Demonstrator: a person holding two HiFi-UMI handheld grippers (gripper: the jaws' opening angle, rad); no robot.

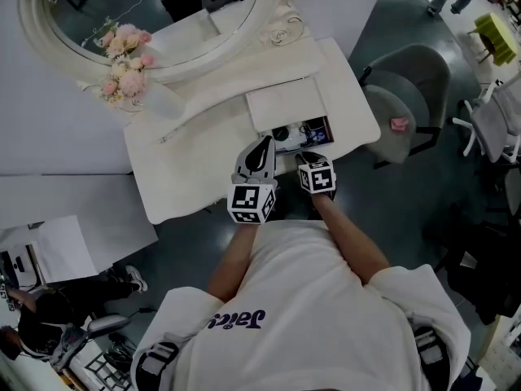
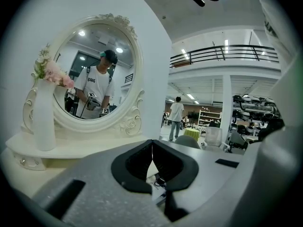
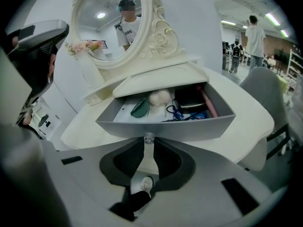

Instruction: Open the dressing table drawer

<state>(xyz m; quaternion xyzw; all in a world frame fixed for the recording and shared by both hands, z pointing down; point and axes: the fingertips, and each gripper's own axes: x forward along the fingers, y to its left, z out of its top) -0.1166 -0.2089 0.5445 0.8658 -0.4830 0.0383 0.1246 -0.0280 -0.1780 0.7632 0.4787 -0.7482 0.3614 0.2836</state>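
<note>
**Drawer [image 3: 165,126] open, knob held in right tongs [image 3: 149,143]**

Head view: steep look down past a white shirt and two forearms onto a white surface [image 1: 195,161] set against a pale wall. Oval mirror [image 1: 155,15] in a carved frame at the back, with pink and cream flowers [image 1: 122,59] at its left. Drawer standing out from the front edge, right of centre, with dark odds and ends inside. Right tongs at the drawer front. Left tongs [image 1: 267,142] just beside them on the left, over the surface. Grey chair [image 1: 411,88] to the right of the surface.

Left gripper view: left tongs closed tip to tip with nothing between them, pointing across the surface toward the mirror. Tall white vase [image 2: 43,117] holding the flowers, left of the mirror. Reflected in the glass, a person in a white shirt holding the grippers.

Right gripper view: right tongs clamped on the small clear knob [image 3: 149,136] at the middle of the drawer's grey front. Drawer well out from under a white panel, showing its contents:
- green item [image 3: 138,108]
- white fluffy ball [image 3: 160,97]
- black case [image 3: 190,100]
- pink stick [image 3: 209,103]
- blue loops [image 3: 177,112], too small to identify
</note>
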